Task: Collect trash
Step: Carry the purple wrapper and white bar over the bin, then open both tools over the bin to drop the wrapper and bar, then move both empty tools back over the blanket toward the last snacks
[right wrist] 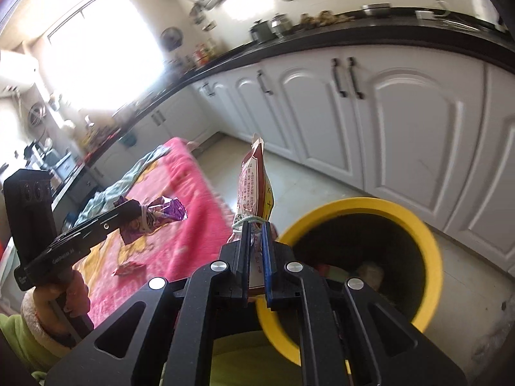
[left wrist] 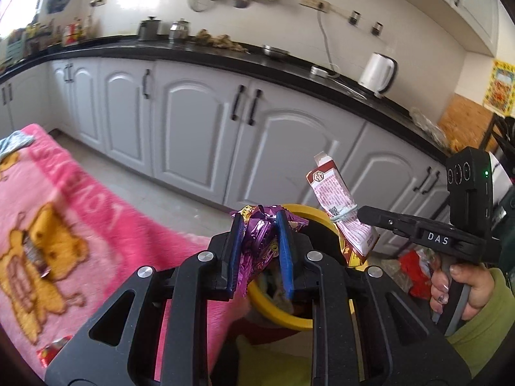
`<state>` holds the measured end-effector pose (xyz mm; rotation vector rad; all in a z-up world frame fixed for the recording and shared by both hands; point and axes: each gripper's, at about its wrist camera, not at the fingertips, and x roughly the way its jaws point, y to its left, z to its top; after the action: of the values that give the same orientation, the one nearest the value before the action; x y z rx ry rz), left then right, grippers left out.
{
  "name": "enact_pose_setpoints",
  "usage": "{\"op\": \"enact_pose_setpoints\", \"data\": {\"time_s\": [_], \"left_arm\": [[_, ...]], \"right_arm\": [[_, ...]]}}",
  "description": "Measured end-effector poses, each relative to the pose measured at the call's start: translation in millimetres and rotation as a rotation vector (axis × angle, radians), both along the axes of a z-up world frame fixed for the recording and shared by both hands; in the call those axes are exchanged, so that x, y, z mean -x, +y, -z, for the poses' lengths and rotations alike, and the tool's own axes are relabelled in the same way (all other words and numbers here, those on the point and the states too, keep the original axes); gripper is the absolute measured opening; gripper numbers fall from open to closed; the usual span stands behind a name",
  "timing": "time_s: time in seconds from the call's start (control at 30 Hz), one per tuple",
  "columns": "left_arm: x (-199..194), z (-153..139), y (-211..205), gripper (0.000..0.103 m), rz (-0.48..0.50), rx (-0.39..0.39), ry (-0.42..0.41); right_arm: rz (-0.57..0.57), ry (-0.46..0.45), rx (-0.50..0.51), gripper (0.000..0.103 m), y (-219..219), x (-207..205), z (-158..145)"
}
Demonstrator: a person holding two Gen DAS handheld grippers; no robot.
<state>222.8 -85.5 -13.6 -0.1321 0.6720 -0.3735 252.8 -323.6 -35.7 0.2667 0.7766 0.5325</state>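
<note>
In the left wrist view, the left gripper (left wrist: 259, 251) sat low in the centre of the frame, its blue pads pinched on a crumpled purple wrapper (left wrist: 257, 236) of shiny, creased foil. Just behind and below it lay the yellow bin (left wrist: 283, 313), a round tub with a thick smooth rim and a dark inside. At the right of the frame the right gripper (left wrist: 357, 214), matte black plastic, was clamped on a red-and-white packet (left wrist: 331, 193), a flat printed pouch with a torn top, standing nearly upright above the bin's rim.

In the right wrist view, the same packet (right wrist: 254, 189) rose from the narrow blue pads of the right gripper (right wrist: 256, 251) at the centre, a pale elastic band looped around the fingertips and pouch. The bin (right wrist: 428, 257) filled the lower right, with pale scraps visible inside. At the left, the left gripper (right wrist: 135, 209) held the purple wrapper (right wrist: 164, 214) over a fluffy pink blanket (right wrist: 180, 225), where a small red wrapper (right wrist: 128, 269) lay flat.
</note>
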Motion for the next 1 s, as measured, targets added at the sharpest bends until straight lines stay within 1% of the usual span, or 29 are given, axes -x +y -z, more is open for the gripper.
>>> {"op": "enact_pose_setpoints", "data": {"time_s": [0.2,0.3,0.4,0.53,0.57,0.6,0.63,0.67,0.7,0.77,0.83,0.87,0.93,1.0], "left_arm": [[-9,11,-39,0.015,0.059,-0.012,0.015],[-13,17,-52,0.015,0.081,-0.017,0.024],[-18,22,-63,0.015,0.099,-0.017,0.031],[-23,31,-75,0.015,0.115,-0.014,0.045],[-23,33,-76,0.02,0.113,-0.014,0.048],[-25,36,-76,0.037,0.111,-0.012,0.057],[-26,39,-74,0.05,0.105,-0.011,0.064],[-26,40,-72,0.062,0.097,-0.012,0.065],[-26,43,-66,0.062,0.083,-0.014,0.067],[-26,43,-56,0.063,0.056,-0.008,0.074],[-26,44,-36,0.07,0.007,0.003,0.078],[-26,43,-27,0.075,-0.018,0.004,0.077],[-25,44,-2,0.077,-0.079,-0.008,0.076],[-24,43,22,0.078,-0.136,-0.009,0.08]], "right_arm": [[0.084,0.015,-0.027,0.007,-41,3,12],[0.112,0.019,-0.026,0.007,-50,4,18],[0.133,0.013,0.003,0.007,-58,7,23],[0.134,0.032,0.02,0.007,-62,3,34],[0.139,0.039,0.02,0.008,-61,1,36],[0.158,0.043,0.023,0.013,-62,0,39],[0.169,0.046,0.026,0.023,-63,0,41],[0.193,0.048,0.026,0.05,-65,1,43],[0.214,0.041,0.02,0.055,-66,2,43],[0.197,0.033,0.013,0.055,-62,3,42],[0.18,0.016,0.033,0.056,-51,4,38],[0.161,0.007,0.033,0.057,-47,5,37],[0.107,-0.012,0.039,0.059,-30,6,32],[0.023,-0.038,0.059,0.061,-1,9,26]]}}
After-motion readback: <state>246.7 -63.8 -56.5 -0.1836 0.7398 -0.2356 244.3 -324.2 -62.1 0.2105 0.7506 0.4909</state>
